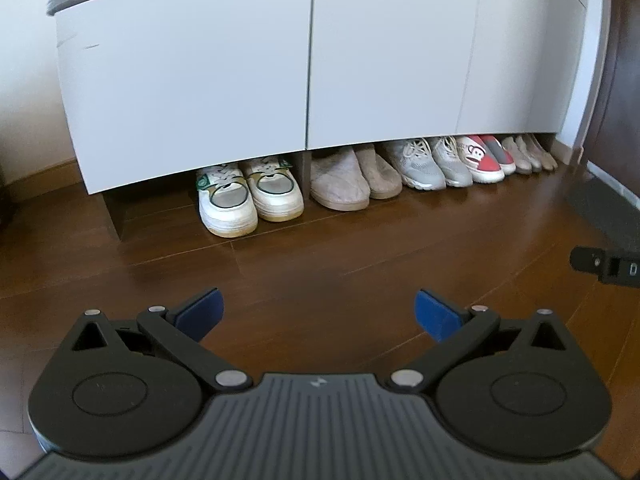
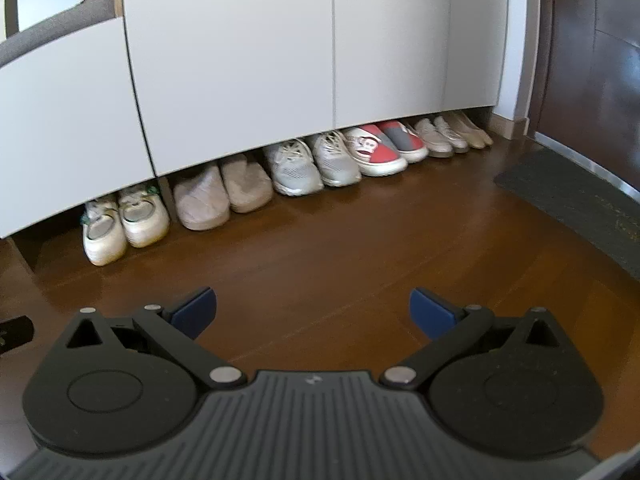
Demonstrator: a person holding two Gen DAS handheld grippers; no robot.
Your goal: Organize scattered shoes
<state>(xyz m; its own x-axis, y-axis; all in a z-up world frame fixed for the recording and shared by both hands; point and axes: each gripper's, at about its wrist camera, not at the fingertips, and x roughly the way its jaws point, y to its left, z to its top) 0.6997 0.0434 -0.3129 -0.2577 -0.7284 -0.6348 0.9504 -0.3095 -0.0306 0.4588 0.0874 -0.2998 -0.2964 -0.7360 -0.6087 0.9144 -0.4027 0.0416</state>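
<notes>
A row of shoes stands toes-out under a white cabinet (image 1: 192, 80). From the left: white sneakers with green trim (image 1: 248, 196) (image 2: 124, 224), beige slippers (image 1: 352, 180) (image 2: 220, 196), grey mesh trainers (image 1: 432, 160) (image 2: 312, 164), red and white slip-ons with a monkey face (image 1: 486, 156) (image 2: 384, 146), then beige flats (image 1: 528, 154) (image 2: 452, 134). My left gripper (image 1: 319, 312) hangs open over bare floor, well short of the shoes, and holds nothing. My right gripper (image 2: 312, 310) is also open and empty, and a black part of it (image 1: 608, 266) shows at the right edge of the left wrist view.
Dark wooden floor (image 2: 340, 240) stretches between the grippers and the cabinet. A dark doormat (image 2: 580, 200) (image 1: 608, 208) lies at the right by a dark door (image 2: 592, 60). A white wall (image 1: 24, 100) with a wooden skirting runs left of the cabinet.
</notes>
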